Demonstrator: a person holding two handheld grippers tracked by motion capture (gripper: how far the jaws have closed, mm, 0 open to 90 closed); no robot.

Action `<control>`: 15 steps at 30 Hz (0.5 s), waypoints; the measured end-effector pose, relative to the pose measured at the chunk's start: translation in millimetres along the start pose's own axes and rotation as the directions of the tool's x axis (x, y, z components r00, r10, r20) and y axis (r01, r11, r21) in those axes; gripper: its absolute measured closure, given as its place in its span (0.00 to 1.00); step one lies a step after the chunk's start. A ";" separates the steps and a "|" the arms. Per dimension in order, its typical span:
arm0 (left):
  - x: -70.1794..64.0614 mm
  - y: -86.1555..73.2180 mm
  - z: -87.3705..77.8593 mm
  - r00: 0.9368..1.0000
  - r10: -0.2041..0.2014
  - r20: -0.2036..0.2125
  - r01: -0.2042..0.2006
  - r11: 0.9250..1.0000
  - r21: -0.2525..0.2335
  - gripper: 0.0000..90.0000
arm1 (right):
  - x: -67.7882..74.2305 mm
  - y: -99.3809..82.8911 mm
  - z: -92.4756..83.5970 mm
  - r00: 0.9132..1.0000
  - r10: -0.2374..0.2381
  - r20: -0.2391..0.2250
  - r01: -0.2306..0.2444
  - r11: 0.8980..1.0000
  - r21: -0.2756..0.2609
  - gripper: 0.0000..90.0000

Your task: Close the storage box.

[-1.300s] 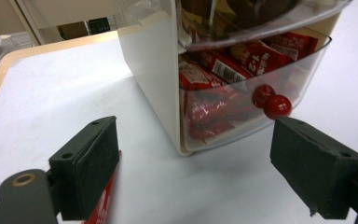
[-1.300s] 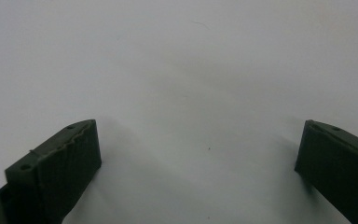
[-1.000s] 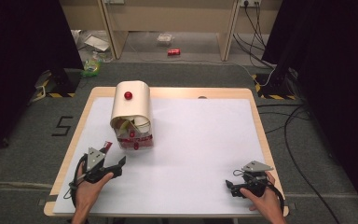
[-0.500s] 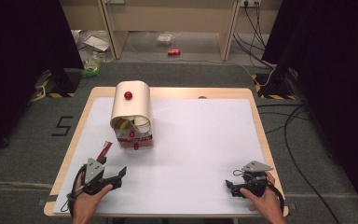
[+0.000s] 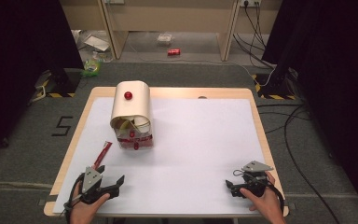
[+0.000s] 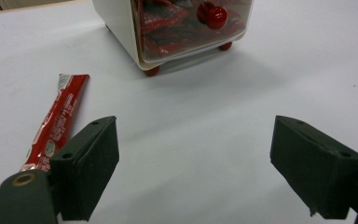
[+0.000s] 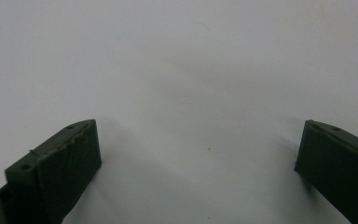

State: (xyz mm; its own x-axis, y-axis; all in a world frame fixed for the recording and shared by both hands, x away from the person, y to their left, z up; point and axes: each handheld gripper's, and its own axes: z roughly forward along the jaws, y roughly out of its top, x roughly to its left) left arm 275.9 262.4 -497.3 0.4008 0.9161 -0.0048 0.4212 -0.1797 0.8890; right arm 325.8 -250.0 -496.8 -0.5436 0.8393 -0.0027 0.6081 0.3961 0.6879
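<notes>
A white round-topped box with a red knob stands at the back left of the white table cover. Its clear front shows several red sachets inside. One red sachet lies flat on the cover in front of the box, also in the left gripper view, just left of the left jaw. My left gripper is near the front left edge, open and empty, a short way behind the sachet. My right gripper rests at the front right, open over bare cover.
The wooden table edge frames the cover. On the floor beyond the table lie a red can and litter. Cables run along the floor at the right.
My left gripper has pulled back toward the front edge, away from the red sachet, which stays where it lay. The right gripper has not moved.
</notes>
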 end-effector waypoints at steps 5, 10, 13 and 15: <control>-3.1 -2.6 -1.2 1.000 0.013 0.013 -0.013 1.000 0.026 0.17 | -0.1 0.0 0.0 1.000 -0.001 0.000 0.001 1.000 -0.001 0.00; -6.0 -5.0 -5.4 1.000 0.022 0.018 -0.022 0.999 0.038 0.17 | -0.1 0.0 0.0 1.000 -0.001 0.000 0.001 1.000 0.000 0.00; -8.0 -8.0 -7.7 1.000 0.019 0.023 -0.020 0.999 0.046 0.17 | 0.0 0.0 0.0 1.000 0.000 0.000 0.000 1.000 0.000 0.00; -9.1 -10.1 -9.3 0.999 0.022 0.025 -0.024 0.998 0.053 0.17 | 0.0 0.0 0.0 1.000 -0.001 0.000 0.001 1.000 0.000 0.00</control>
State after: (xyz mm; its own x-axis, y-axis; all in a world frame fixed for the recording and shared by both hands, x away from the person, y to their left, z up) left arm 260.4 259.2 -502.0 0.4302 0.9027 0.0039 0.4540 -0.2201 0.8634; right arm 325.8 -250.0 -496.8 -0.5441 0.8390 -0.0032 0.6075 0.3965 0.6883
